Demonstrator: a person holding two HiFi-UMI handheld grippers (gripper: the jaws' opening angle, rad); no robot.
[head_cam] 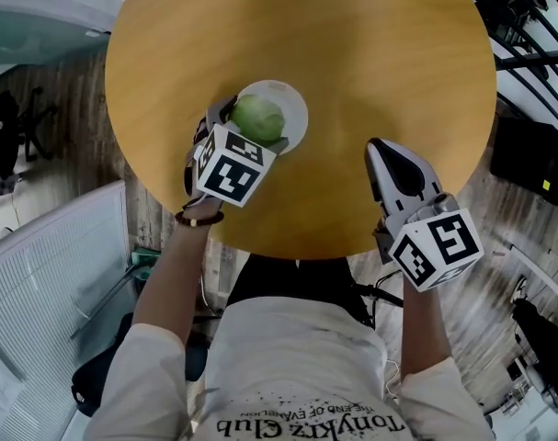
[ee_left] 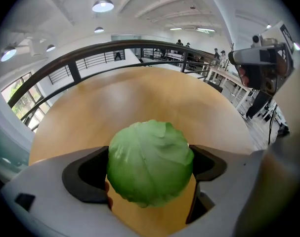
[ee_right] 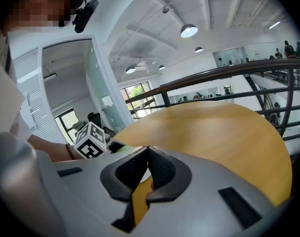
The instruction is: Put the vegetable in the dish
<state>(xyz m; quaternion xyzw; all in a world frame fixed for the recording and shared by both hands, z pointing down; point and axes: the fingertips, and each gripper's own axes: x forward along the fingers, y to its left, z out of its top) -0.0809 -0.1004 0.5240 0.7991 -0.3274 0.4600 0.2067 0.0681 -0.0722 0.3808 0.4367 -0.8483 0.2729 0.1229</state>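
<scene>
Head view: left gripper (head_cam: 249,129) has the green cabbage (head_cam: 258,118) right over the white dish (head_cam: 295,108) on the round wooden table (head_cam: 370,53); right gripper (head_cam: 378,150) sits apart near the table edge. Left gripper view: jaws are squeezing the cabbage (ee_left: 150,162) from both sides. Right gripper view: jaws pressed together, tips touching, with only table behind them.

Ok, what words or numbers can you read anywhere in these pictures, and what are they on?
"TonyKtz Club": printed on the person's shirt, upside down in the head view.
Smaller line next to it on the shirt: too small and blurred to read.
Marker cube at the left and the one at the right: black-and-white square patterns only, no words.
Cabbage, dish, table: no text.
</scene>
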